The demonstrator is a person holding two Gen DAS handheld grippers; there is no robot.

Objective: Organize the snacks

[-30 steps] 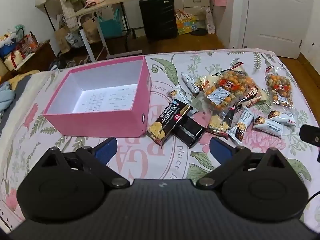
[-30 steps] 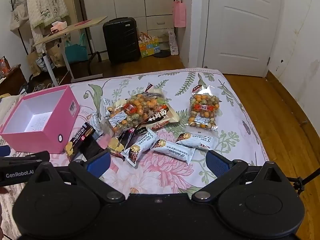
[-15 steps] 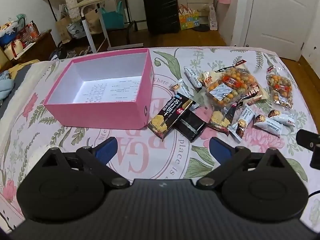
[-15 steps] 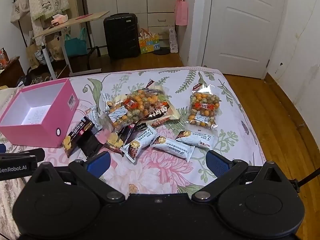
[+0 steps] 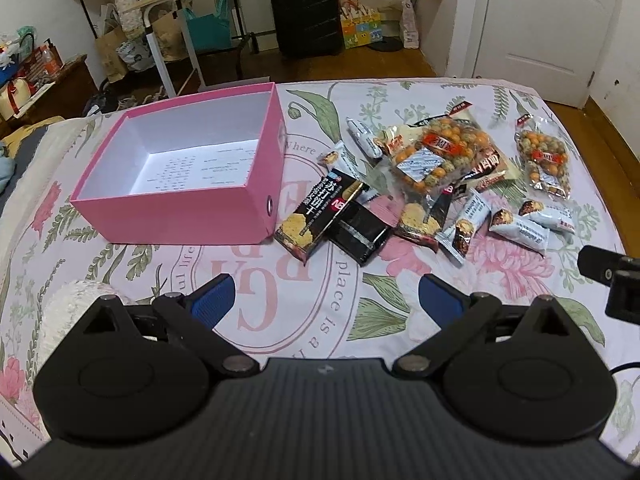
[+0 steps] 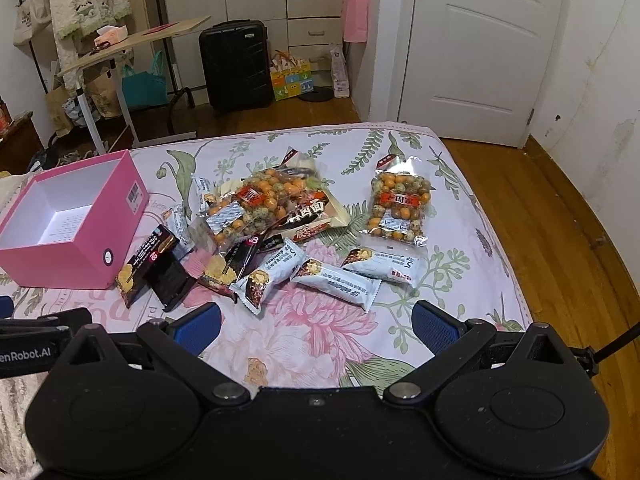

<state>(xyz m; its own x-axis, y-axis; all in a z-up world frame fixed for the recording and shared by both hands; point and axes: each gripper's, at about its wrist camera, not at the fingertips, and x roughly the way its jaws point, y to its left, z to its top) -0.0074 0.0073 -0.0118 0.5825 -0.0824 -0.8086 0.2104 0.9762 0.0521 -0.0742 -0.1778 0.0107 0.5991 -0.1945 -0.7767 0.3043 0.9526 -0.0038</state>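
Both tools, left tool (image 5: 325, 298) and right tool (image 6: 316, 326), gape wide, empty, above the bedspread (image 6: 320, 336).

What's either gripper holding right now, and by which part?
Nothing. The left gripper and right gripper are both open with nothing between the fingers; the snacks all lie on the bed, outside the pink box.

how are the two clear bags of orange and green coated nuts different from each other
The left nut bag lies tilted on top of the snack pile, resting on other packets; the right nut bag lies apart, flat on the bedspread. The left nut bag looks larger and fuller; the right nut bag looks slimmer. Both are clear, with red labels and orange and green balls.
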